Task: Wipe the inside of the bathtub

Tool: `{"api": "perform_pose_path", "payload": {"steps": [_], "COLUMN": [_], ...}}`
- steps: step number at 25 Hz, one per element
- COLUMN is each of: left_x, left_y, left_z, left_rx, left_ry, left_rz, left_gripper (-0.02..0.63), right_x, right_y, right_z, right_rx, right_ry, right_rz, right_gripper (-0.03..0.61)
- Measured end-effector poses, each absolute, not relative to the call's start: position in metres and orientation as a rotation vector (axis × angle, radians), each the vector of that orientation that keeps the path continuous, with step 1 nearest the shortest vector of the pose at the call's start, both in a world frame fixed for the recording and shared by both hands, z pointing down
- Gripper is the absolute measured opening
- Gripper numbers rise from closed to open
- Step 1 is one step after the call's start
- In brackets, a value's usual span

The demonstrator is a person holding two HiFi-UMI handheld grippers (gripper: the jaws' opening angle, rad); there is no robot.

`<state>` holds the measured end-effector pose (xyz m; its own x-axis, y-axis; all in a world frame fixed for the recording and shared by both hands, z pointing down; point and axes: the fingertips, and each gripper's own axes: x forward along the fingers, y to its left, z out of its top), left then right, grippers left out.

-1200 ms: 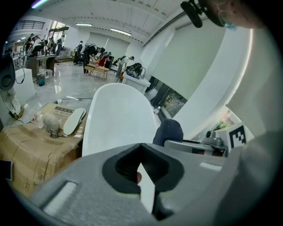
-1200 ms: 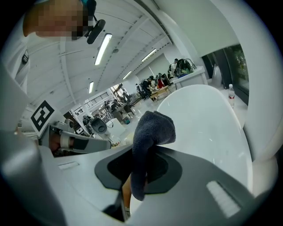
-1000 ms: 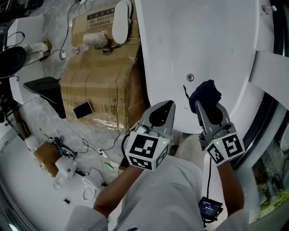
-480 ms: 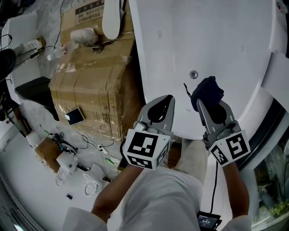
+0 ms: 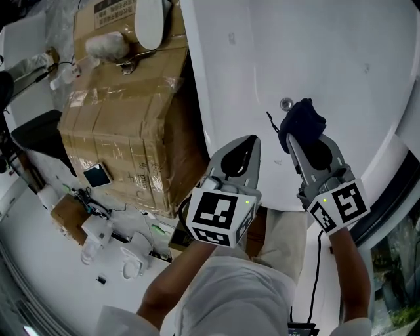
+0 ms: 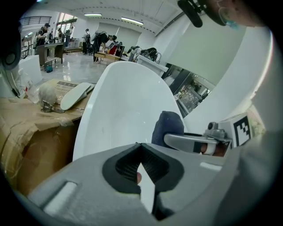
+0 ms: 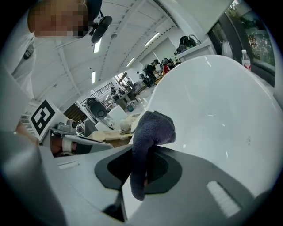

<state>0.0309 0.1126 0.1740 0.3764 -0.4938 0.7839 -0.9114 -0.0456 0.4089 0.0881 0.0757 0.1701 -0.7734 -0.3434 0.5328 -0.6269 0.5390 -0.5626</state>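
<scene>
Showing a large brown taped cardboard box point(image 5: 125, 118) resting on a pale floor point(image 5: 29, 282) strewn with thin white cables point(image 5: 128, 205), bearing a white oval lid point(image 5: 149, 20); beyond, showing long ceiling strip lights point(image 6: 132, 20) glowing over distant people point(image 6: 104, 39).

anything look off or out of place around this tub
Nothing spilled or broken. The odd part is the setting: the bathtub stands beside a crumpled, taped cardboard box, with loose cables strewn on the floor nearby. The dark cloth is bunched in the right gripper near the drain.
</scene>
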Motion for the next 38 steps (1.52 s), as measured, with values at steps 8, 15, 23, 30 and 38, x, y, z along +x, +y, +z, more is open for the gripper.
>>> {"api": "perform_pose_path", "payload": {"steps": [8,15,23,30,38], "left_x": [0.03,0.024,0.024,0.022,0.023], "left_y": [0.124,0.125,0.126,0.13,0.129], "left_z": [0.231,0.271,0.322,0.37,0.403], "left_rx": [1.634,1.601,1.555,1.529,1.541], "left_ry": [-1.271,-1.317,-1.357,-1.37,-1.367], "left_rz": [0.535,0.51,0.448,0.452,0.467], "left_gripper": [-0.002,-0.002,-0.002,-0.002,-0.002], "right_x": [0.082,0.079,0.075,0.059,0.054], "right_y": [0.074,0.069,0.08,0.081,0.082], "right_z": [0.236,0.282,0.339,0.385,0.427], "right_rx": [0.837,0.836,0.733,0.702,0.686], "right_ry": [-2.372,-2.383,-2.404,-2.416,-2.401], "right_rz": [1.167,1.148,1.093,1.087,1.101], "right_gripper": [0.055,0.055,0.054,0.055,0.055]}}
